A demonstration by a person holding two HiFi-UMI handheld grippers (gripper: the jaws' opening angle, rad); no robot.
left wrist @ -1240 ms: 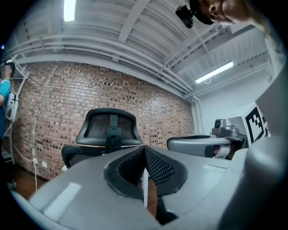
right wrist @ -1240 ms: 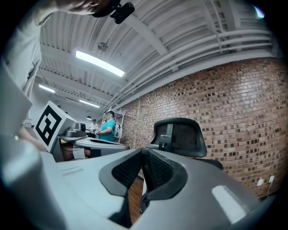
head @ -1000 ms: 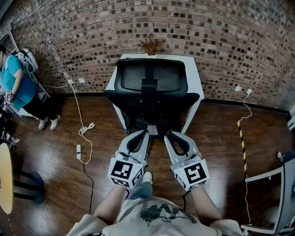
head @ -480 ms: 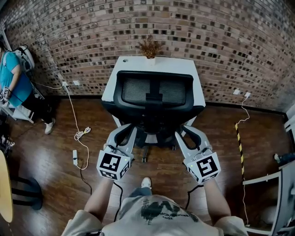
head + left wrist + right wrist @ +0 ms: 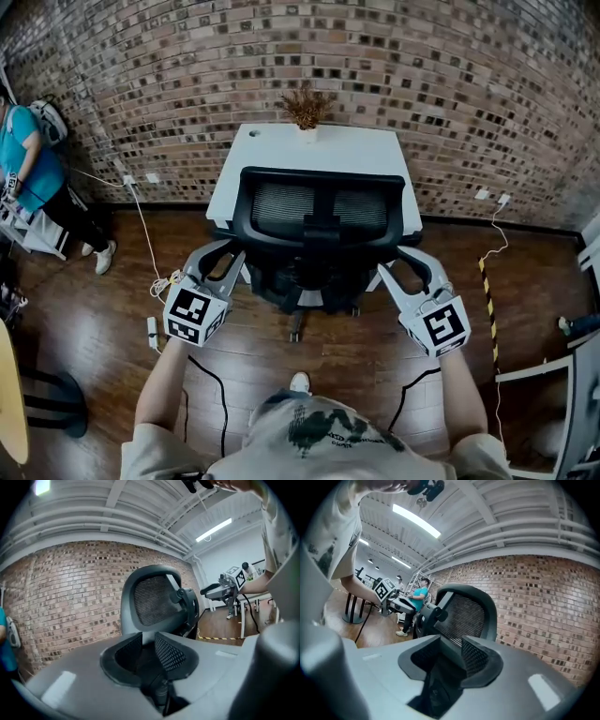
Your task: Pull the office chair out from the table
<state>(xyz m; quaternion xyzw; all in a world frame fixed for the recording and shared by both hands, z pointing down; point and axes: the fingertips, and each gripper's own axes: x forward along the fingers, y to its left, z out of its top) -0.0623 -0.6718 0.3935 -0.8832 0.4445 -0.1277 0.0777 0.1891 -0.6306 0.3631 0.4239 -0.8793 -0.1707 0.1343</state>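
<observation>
Beside the office chair (image 5: 319, 211), left hand-held gripper (image 5: 228, 251) and right hand-held gripper (image 5: 413, 260) just opened partway, empty.

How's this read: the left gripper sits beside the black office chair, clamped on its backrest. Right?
No: the left gripper is beside the office chair but not clamped on its backrest. The left gripper view shows its jaws, which have just been opening, apart with nothing between them.
</observation>
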